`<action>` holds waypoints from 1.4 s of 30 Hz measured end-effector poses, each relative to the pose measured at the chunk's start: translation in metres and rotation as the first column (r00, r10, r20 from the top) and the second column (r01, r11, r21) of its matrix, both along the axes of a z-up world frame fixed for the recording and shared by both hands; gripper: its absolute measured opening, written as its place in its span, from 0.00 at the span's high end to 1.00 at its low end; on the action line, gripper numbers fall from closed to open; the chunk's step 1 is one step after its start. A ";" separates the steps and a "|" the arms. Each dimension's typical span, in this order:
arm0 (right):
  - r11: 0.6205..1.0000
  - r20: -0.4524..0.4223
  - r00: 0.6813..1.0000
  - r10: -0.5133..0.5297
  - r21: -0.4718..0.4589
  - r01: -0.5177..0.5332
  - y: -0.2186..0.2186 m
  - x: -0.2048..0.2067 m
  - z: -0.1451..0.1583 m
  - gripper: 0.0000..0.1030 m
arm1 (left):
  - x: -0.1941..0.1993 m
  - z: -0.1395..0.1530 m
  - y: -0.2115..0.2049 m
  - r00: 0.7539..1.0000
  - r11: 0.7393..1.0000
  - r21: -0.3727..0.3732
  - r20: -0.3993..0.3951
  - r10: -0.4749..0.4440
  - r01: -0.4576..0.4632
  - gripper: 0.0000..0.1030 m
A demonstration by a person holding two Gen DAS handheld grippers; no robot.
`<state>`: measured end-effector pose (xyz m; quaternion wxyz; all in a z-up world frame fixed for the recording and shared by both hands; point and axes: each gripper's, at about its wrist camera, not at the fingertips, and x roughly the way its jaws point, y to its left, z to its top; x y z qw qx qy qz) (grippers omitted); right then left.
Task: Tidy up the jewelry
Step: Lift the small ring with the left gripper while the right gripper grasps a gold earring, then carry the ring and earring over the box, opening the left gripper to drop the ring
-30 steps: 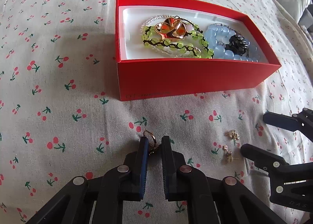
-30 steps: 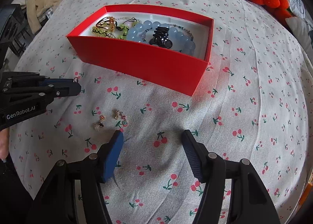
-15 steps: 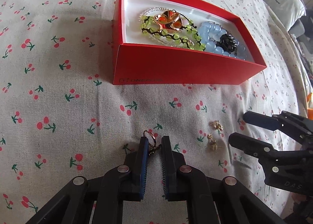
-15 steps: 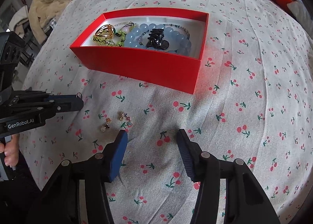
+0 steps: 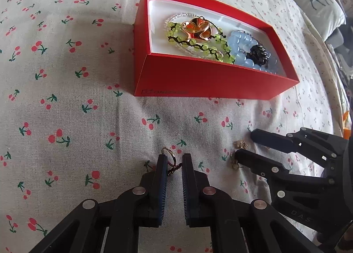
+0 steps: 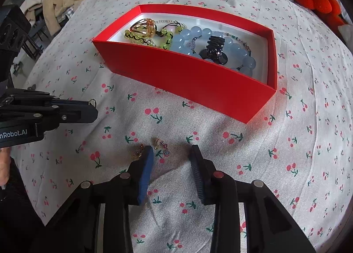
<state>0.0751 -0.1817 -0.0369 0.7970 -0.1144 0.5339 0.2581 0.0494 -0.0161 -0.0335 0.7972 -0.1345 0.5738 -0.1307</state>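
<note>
Right wrist view: bracelets fill the red box (image 6: 187,80); left gripper (image 5: 173,160) pinches a ring (image 5: 171,157); right gripper (image 6: 171,153), jaws just closing, straddles a loose earring (image 6: 162,144) at centre.

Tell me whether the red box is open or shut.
Open. The red box has no lid on it, and the blue bead bracelet, green bead bracelet and black hair claw lie exposed inside.

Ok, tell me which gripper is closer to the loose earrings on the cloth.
Right. The right gripper, jaws just closing, stands around one of the earrings, the other just outside its left finger. The left gripper is off to their side, shut on a ring.
</note>
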 end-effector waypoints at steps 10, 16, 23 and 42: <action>0.995 -0.066 0.997 -0.033 0.092 0.039 -0.008 0.012 0.005 0.95 | 0.003 0.004 -0.006 1.000 1.000 0.010 0.011 0.002 -0.002 0.93; 0.960 -0.125 0.985 -0.121 0.238 0.148 -0.043 0.017 0.025 0.95 | 0.004 0.018 0.002 0.998 1.000 -0.011 0.050 0.029 -0.029 0.93; 0.920 -0.128 0.974 -0.185 0.326 0.218 -0.069 0.013 0.047 0.95 | 0.005 0.031 0.009 0.995 0.998 -0.035 0.080 0.053 -0.050 0.93; 0.844 -0.094 0.943 -0.319 0.424 0.328 -0.087 0.029 0.090 0.95 | 0.024 0.069 0.002 0.975 0.982 -0.156 0.173 0.137 -0.110 0.93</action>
